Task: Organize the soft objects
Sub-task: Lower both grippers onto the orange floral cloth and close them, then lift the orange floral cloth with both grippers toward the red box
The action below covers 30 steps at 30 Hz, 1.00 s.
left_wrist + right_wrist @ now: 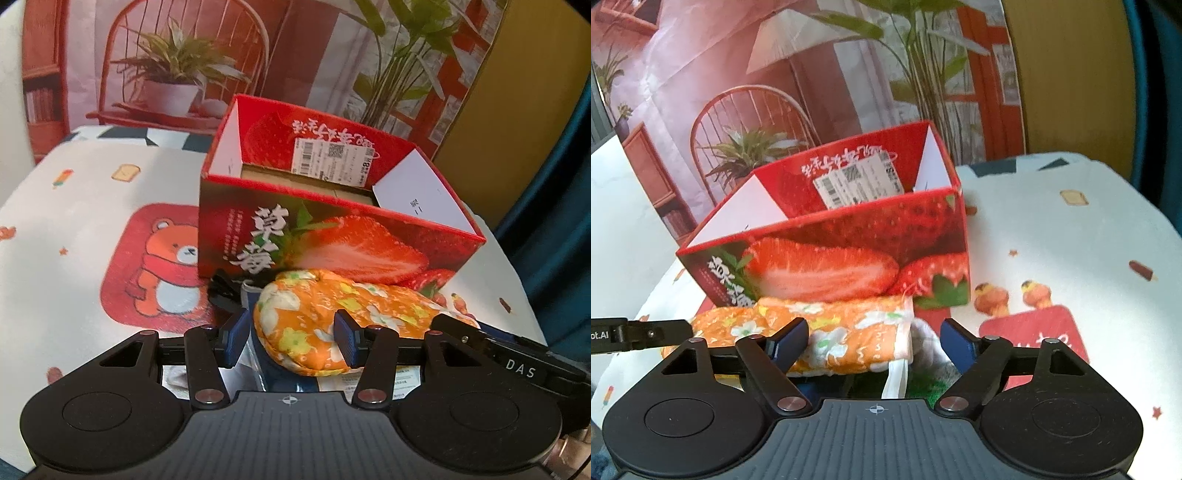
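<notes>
One orange floral pouch (332, 314), pinched by left gripper (291, 341), one strawberry box (332, 236) beyond (open top), right gripper (873, 341) tilted down, spread around pouch's other end.

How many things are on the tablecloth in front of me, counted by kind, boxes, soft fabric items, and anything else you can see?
Boxes: 1, the red strawberry box, open at the top.
Soft fabric items: 1 clearly seen, the orange floral oven mitt lying against the box front.
Other: 1 black clip beside the mitt.
More things lie under the mitt but are too hidden to count.
Total: 3
</notes>
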### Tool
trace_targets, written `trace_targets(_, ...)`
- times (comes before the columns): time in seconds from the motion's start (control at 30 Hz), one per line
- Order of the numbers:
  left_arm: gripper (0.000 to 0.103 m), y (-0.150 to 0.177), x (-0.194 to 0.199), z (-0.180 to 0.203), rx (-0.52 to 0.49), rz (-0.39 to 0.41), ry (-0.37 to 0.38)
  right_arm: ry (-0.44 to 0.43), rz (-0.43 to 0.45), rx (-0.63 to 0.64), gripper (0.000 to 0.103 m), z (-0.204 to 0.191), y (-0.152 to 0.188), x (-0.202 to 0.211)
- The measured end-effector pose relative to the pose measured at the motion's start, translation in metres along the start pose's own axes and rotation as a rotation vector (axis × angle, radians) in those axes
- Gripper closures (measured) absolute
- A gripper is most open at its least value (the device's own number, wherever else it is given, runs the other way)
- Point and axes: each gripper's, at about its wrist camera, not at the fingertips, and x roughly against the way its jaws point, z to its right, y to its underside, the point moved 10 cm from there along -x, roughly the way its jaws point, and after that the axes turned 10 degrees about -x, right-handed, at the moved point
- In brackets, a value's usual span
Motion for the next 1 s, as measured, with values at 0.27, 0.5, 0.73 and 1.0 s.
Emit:
trace_targets(0.27, 0.050, 0.006, -0.005, 0.006, -0.029, 0.002, 0.005, -0.013, -0.015, 0.022, 0.036, 0.000, 0.007, -0.004)
trace_targets(0.5, 0.050, 0.007, -0.007, 0.004, -0.013, 0.012, 0.023, -0.020, -0.012, 0.052, 0.046, -0.003, 0.010, -0.004)
trace_targets(0.73, 0.066, 0.010, -0.007, 0.003, -0.031, 0.027, 0.012, 0.000, 0.011, 0.122, 0.054, -0.010, 0.012, -0.001)
trace_targets(1.0, 0.081, 0.010, 0.004, 0.001, -0.048, 0.068, -0.019, -0.010, 0.033, 0.129, 0.067, -0.011, 0.010, 0.004)
